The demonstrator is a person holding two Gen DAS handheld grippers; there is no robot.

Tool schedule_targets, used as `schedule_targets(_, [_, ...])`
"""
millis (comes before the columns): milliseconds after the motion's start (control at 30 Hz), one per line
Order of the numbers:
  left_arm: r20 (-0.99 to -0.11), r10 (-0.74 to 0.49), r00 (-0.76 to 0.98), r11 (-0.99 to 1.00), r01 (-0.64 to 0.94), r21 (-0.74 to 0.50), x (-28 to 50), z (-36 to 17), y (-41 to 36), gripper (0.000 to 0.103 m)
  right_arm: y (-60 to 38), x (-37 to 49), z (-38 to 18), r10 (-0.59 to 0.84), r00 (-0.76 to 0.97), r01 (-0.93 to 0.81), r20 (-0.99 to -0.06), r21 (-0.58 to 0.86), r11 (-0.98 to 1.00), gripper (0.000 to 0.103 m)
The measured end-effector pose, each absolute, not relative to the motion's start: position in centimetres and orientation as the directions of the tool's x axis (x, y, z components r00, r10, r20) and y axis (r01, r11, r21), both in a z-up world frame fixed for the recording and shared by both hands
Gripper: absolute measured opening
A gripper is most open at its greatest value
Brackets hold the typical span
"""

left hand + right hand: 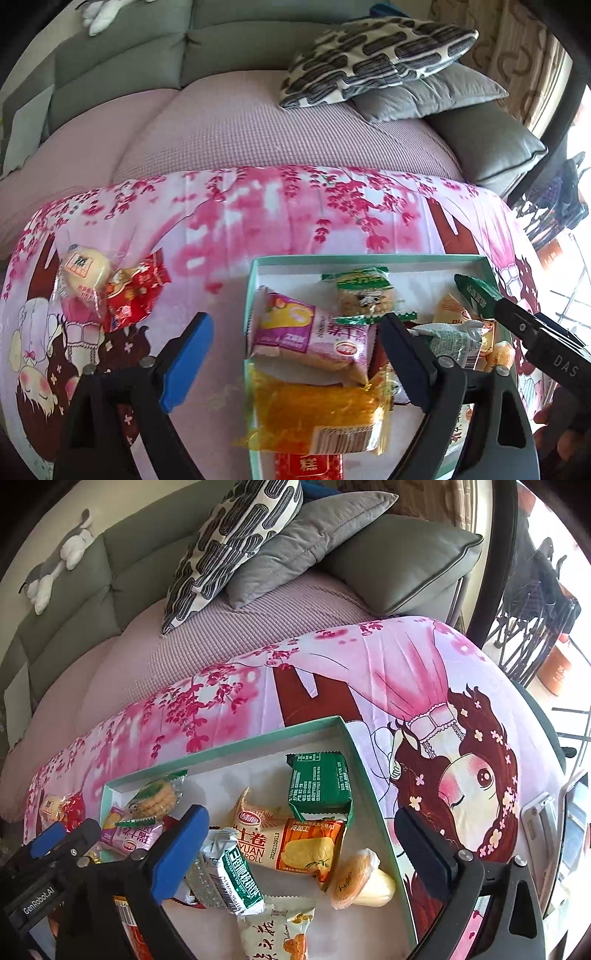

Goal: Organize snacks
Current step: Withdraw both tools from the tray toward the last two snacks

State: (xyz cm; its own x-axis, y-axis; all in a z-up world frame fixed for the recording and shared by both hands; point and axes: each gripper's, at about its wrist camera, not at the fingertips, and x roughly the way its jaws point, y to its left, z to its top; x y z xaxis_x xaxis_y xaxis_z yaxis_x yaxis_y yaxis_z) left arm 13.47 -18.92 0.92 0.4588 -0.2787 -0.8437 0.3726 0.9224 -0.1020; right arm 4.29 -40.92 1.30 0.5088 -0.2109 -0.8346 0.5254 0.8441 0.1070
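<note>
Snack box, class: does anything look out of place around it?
Yes. Two snacks, a pale round bun and a red packet, lie on the pink cloth left of the box, apart from the rest. Inside, packets lie jumbled and overlapping.

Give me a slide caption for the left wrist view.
Left tool open above a mint-rimmed box of wrapped snacks, two more snacks waiting outside on the pink cloth.

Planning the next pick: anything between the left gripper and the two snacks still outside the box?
Nothing visible. The left gripper hangs open over the box; the bun and red packet lie on bare cloth left of it.
</note>
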Motion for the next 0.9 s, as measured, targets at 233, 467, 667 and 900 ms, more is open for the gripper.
schedule_targets(233, [-0.831,-0.287,0.476,0.93,0.347,-0.123,12.9,0.8,-17.4,0.093,-40.1,4.1,1.6,-0.209,0.513,0.512,-0.833,0.101,0.853,0.102])
schedule_targets(467, [-0.83,-0.274,0.485,0.943,0.305,-0.133,12.8,0.3,-16.0,0.1,-39.2,4.5,1.6,-0.198,0.525,0.485,-0.828,0.1,0.869,0.103])
schedule_targets(667, [-0.826,-0.274,0.492,0.947,0.287,-0.144,12.8,0.3,-15.4,0.101,-39.1,4.6,1.4,-0.203,0.525,0.488,-0.826,0.097,0.867,0.103])
schedule_targets(900, [-0.813,-0.315,0.49,0.94,0.28,-0.195,13.0,0.7,-14.0,0.101,-38.3,4.8,1.9,-0.185,0.566,0.476,-0.804,0.134,0.869,0.103])
